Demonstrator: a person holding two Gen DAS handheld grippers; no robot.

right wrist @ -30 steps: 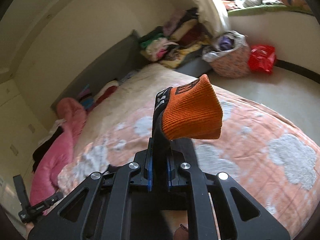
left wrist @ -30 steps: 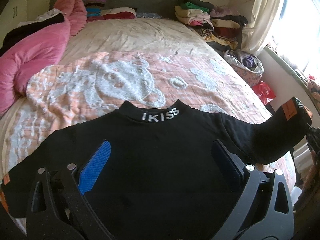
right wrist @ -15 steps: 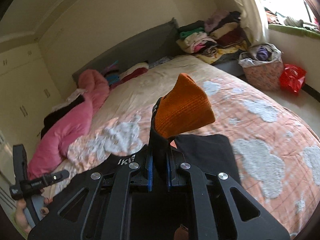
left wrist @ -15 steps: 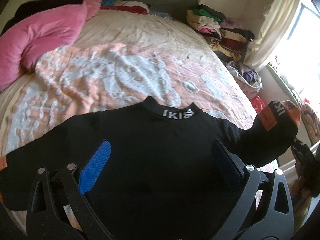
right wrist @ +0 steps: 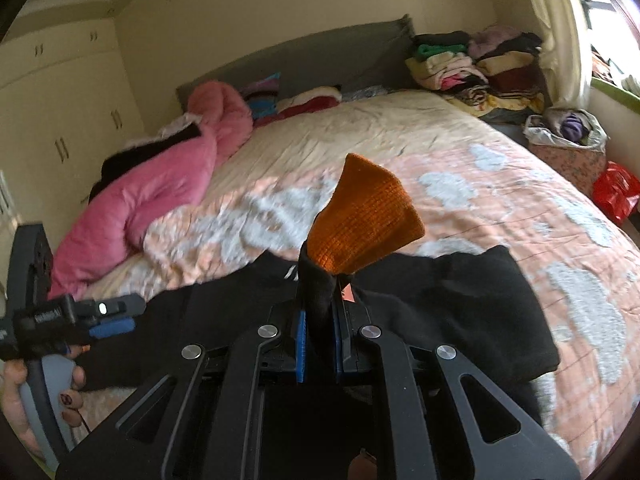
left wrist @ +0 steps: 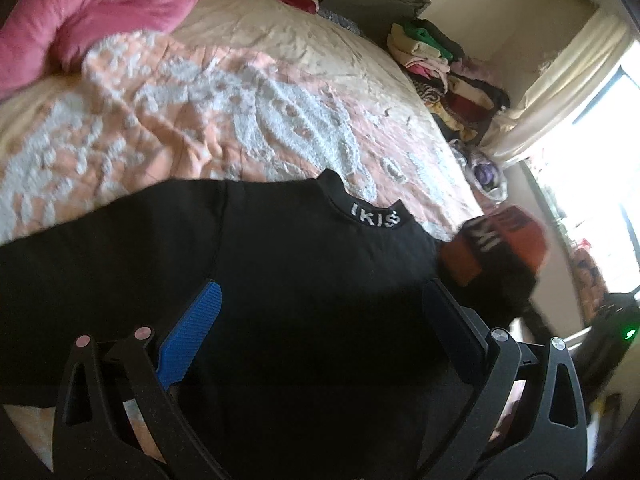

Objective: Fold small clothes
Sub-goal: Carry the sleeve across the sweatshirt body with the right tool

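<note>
A small black sweater (left wrist: 288,280) with white "IKISS" lettering on its collar (left wrist: 374,216) lies flat on the bed. My left gripper (left wrist: 320,312) is open just above its body, holding nothing. My right gripper (right wrist: 320,312) is shut on the sweater's right sleeve near its orange cuff (right wrist: 364,224), holding it raised over the sweater's body (right wrist: 460,304). In the left wrist view the orange cuff (left wrist: 496,244) hovers at the right shoulder. The left sleeve (left wrist: 80,248) lies spread out to the left.
The bed has a peach and white quilt (left wrist: 224,112). A pink duvet (right wrist: 160,184) lies at the left. Stacked folded clothes (right wrist: 472,68) sit at the far right corner by a curtain. A basket (right wrist: 568,140) and a red bag (right wrist: 616,196) stand on the floor.
My right gripper has carried the sleeve and orange cuff inward, from out at the side to over the sweater's right shoulder. My left gripper has tilted and stays open over the body.
</note>
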